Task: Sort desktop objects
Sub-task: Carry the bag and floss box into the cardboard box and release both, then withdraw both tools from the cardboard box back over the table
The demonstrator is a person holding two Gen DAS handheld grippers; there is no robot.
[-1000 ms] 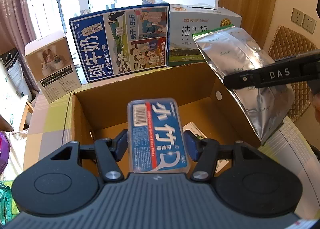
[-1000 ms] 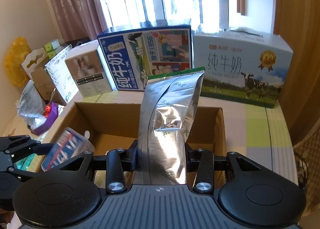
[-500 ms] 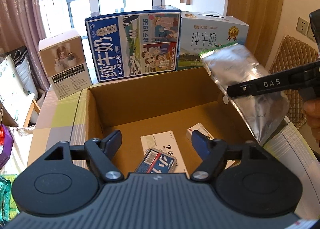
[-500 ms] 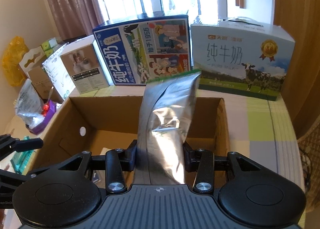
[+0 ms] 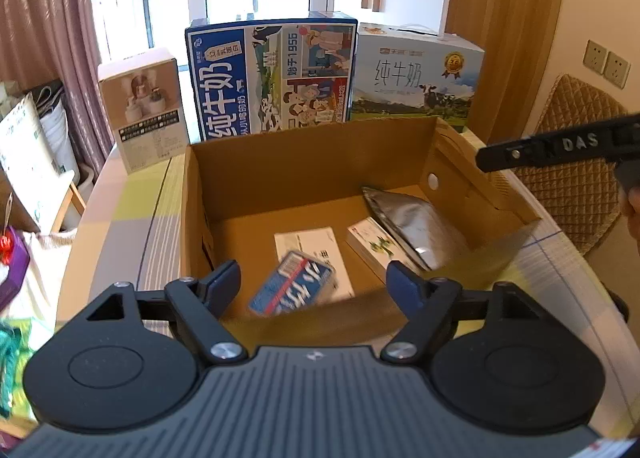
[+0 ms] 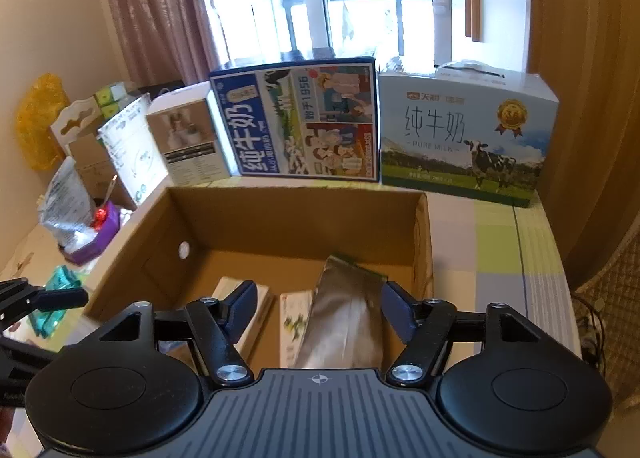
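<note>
An open cardboard box (image 5: 304, 162) (image 6: 296, 218) stands on the table. On its floor lie a blue dental-floss pack (image 5: 292, 290), a white paper card (image 5: 308, 246), a small white-green carton (image 5: 376, 248) (image 6: 296, 318) and a silver foil pouch (image 5: 412, 222) (image 6: 348, 318). My left gripper (image 5: 316, 286) hangs open over the box's near edge, above the blue pack. My right gripper (image 6: 316, 308) is open too, with the pouch lying free below it. In the left wrist view the right gripper's finger (image 5: 560, 146) shows at the right, above the box's right wall.
Behind the box stand a blue milk carton (image 5: 272, 74), a white-green milk carton (image 5: 416, 78) and a small beige box (image 5: 144, 110). A wicker chair (image 5: 576, 178) is at the right. Bags and clutter (image 6: 80, 218) lie left of the table.
Both grippers opened. The blue pack dropped from the left gripper into the box, then the foil pouch fell from the right gripper onto the box floor. Both grippers drew back.
</note>
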